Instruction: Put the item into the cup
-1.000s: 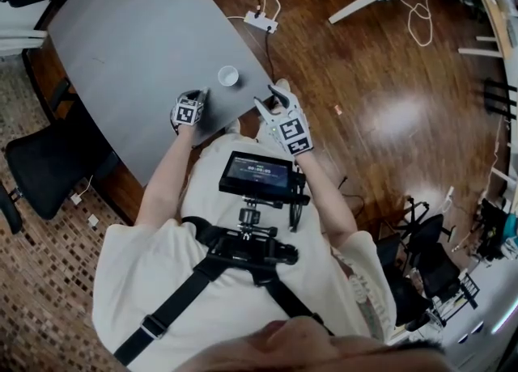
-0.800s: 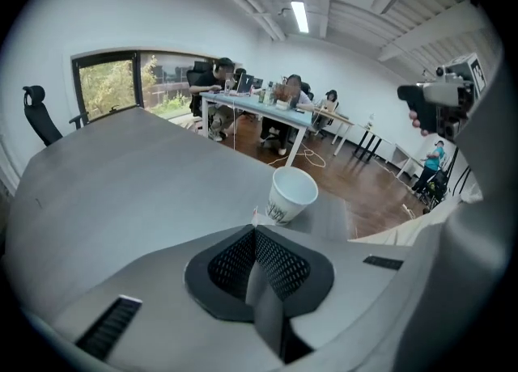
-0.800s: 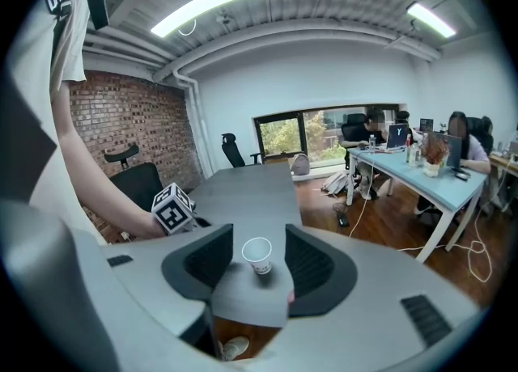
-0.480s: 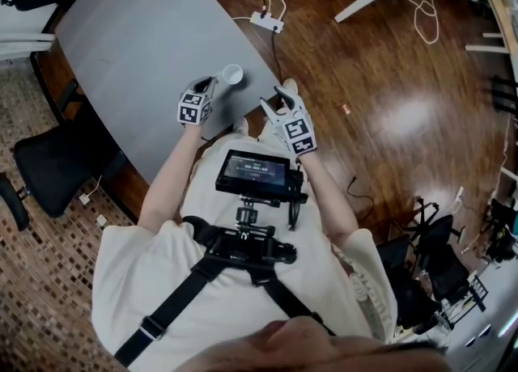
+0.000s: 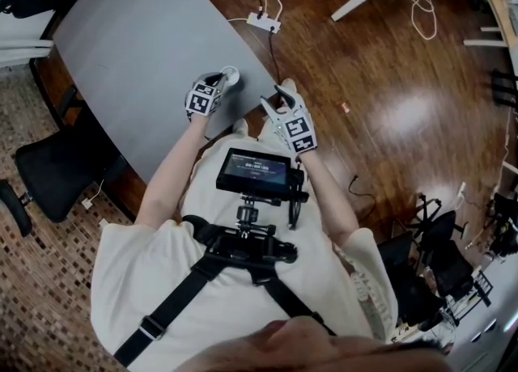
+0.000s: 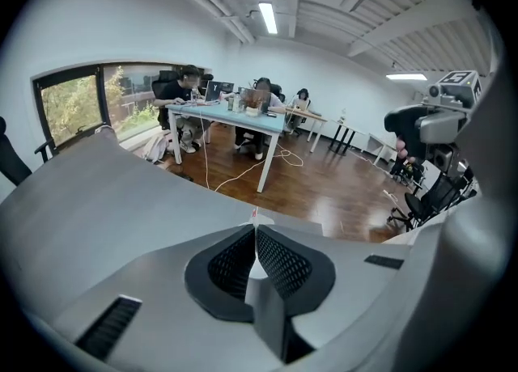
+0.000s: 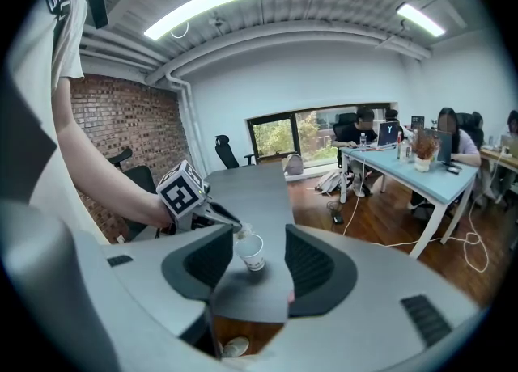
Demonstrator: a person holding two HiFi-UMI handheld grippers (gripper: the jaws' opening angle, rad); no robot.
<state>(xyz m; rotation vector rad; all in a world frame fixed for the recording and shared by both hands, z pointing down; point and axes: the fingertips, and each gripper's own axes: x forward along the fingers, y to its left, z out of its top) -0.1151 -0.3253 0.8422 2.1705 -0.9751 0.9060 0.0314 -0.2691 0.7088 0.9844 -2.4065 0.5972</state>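
**Visitor:** What's going on at the table's edge?

**Onlooker:** A person in a white T-shirt holds the left gripper [image 5: 224,83] over a small white paper cup [image 7: 251,252]. The cup stands upright near the rim of a long, matte grey table [image 5: 137,31]. The gripper's dark, ribbed jaws pinch a small pale item [image 7: 244,230] right at the cup's mouth. They have just eased a sliver apart, with the item between their tips.

**Visitor:** And the other hand?

**Onlooker:** The right gripper [image 5: 273,97] hangs near the same table edge. Its jaws are spread wide with nothing in them, and the cup sits on the table beyond them.

**Visitor:** Does anything block the view?

**Onlooker:** From above, the left gripper's checker-marked cube [image 5: 204,97] and its fingers cover most of the cup. A black screen [image 5: 256,172] on a strapped chest harness hides the person's midriff.

**Visitor:** What's around them?

**Onlooker:** There are black office chairs [image 5: 48,164] and a white power strip [image 5: 263,22] with its cable on the glossy wooden floor [image 5: 388,79]. People are seated at a pale-blue desk [image 7: 405,160], there is a red brick wall [image 7: 121,120], and tube lights [image 7: 202,6] run overhead.
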